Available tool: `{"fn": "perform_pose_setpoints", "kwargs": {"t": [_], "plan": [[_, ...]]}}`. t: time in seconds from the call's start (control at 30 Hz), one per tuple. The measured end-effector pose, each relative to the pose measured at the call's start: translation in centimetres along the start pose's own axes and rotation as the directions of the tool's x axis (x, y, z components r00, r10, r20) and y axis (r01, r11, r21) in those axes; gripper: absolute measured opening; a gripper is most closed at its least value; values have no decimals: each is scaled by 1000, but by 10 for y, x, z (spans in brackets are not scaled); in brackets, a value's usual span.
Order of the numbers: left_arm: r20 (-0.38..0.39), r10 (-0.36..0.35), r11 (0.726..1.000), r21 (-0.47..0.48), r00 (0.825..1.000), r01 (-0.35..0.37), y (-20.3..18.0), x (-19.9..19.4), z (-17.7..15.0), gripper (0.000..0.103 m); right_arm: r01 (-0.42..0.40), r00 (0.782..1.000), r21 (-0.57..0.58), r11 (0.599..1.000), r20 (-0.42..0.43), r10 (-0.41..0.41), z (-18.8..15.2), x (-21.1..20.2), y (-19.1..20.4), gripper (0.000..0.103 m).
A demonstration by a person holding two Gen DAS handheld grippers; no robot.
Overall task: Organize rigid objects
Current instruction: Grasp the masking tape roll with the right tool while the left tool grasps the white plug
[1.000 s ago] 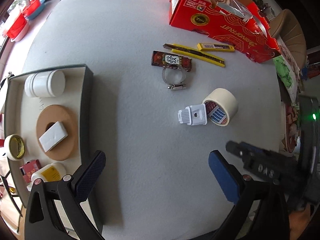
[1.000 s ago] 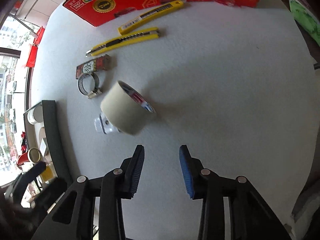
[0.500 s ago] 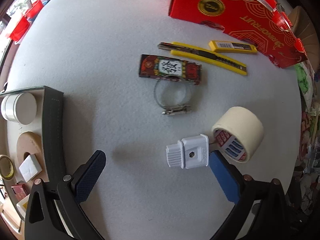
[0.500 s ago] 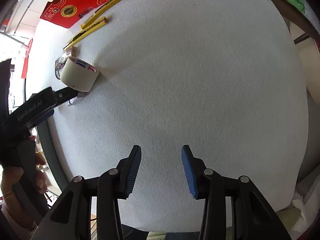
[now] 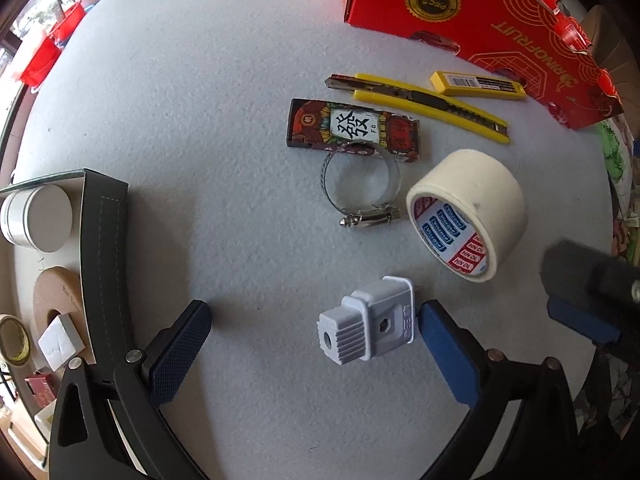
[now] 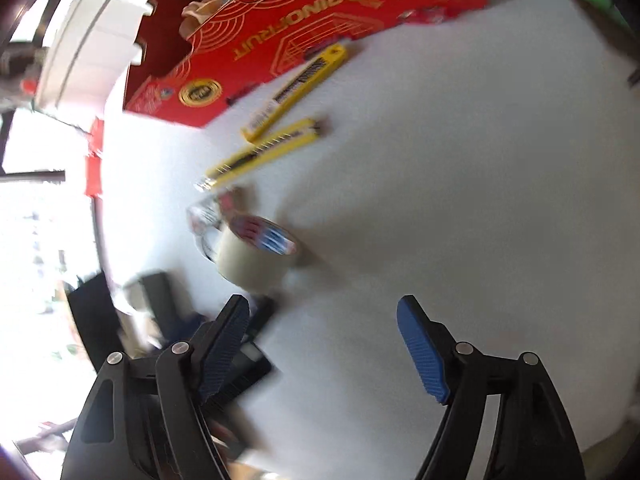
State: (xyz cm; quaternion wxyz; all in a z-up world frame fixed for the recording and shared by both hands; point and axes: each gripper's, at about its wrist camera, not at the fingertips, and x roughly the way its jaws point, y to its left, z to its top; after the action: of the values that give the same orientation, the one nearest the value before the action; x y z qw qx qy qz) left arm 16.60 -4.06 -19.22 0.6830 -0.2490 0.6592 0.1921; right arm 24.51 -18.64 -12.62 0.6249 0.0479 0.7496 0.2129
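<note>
A white plastic plug [image 5: 370, 330] lies on the table between the fingers of my open left gripper [image 5: 312, 344], close to the right finger [image 5: 444, 354]. Beyond it lie a cream tape roll [image 5: 468, 212], a metal hose clamp [image 5: 362, 190], a patterned flat box [image 5: 354, 128], a yellow utility knife [image 5: 424, 102] and a yellow blade case [image 5: 478, 85]. My right gripper [image 6: 324, 344] is open and empty, with the tape roll [image 6: 252, 256] ahead of it on the left; this view is blurred. The knife [image 6: 260, 156] and blade case [image 6: 296, 90] show there too.
A dark tray [image 5: 104, 264] at the left holds a white jar [image 5: 38, 218], a brown disc [image 5: 52, 296], a white block and a tape ring. A red cardboard box [image 5: 480, 20] stands at the back. The right gripper's finger [image 5: 580, 322] enters at the right edge.
My left gripper has moved forward and down, so the plug now lies between its fingers. My right gripper has opened wider and swung toward the tape roll.
</note>
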Motion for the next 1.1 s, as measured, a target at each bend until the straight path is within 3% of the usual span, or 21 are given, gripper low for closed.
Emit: {"fn": "perform_pose_setpoints", "kwargs": {"t": [0.1,0.17,0.27,0.37,0.47,0.6,0.7,0.83,0.87,0.9,0.93,1.1], "plan": [[-10,56,998,32,998,-56,-8,4,-8,103,51,999,-99,994,-7,-52,15,9,25,78],[10,50,999,-1,999,-50,-6,3,-11,103,81,997,-128,989,-4,-82,15,10,35,77],[6,37,999,-18,999,-37,-1,1,-13,103,5,1000,-96,995,-22,-7,17,14,31,77],[25,-21,998,-57,999,23,15,-6,-20,103,-18,998,-118,993,-55,12,29,23,39,77],[47,-37,994,-97,998,41,36,-12,-28,103,-79,995,-36,996,-71,76,32,24,31,77],[85,16,1000,18,996,-17,28,-19,-33,103,-171,971,147,974,-142,191,33,40,15,77],[91,20,998,61,996,-25,23,-22,-39,103,-147,976,160,976,-135,169,34,47,13,77],[81,-9,1000,12,997,8,30,-22,-47,103,-158,974,177,971,-131,183,34,47,11,80],[81,-3,1000,18,997,2,31,-23,-48,103,-146,977,175,974,-131,170,32,46,10,78],[86,9,999,33,996,-11,30,-24,-49,103,-127,979,172,977,-134,151,31,50,14,66],[90,17,998,52,996,-22,31,-24,-41,103,-114,981,167,979,-138,138,29,51,14,61],[114,23,991,125,993,-37,15,-28,-32,103,-118,982,198,973,-124,144,20,45,-8,60]]}}
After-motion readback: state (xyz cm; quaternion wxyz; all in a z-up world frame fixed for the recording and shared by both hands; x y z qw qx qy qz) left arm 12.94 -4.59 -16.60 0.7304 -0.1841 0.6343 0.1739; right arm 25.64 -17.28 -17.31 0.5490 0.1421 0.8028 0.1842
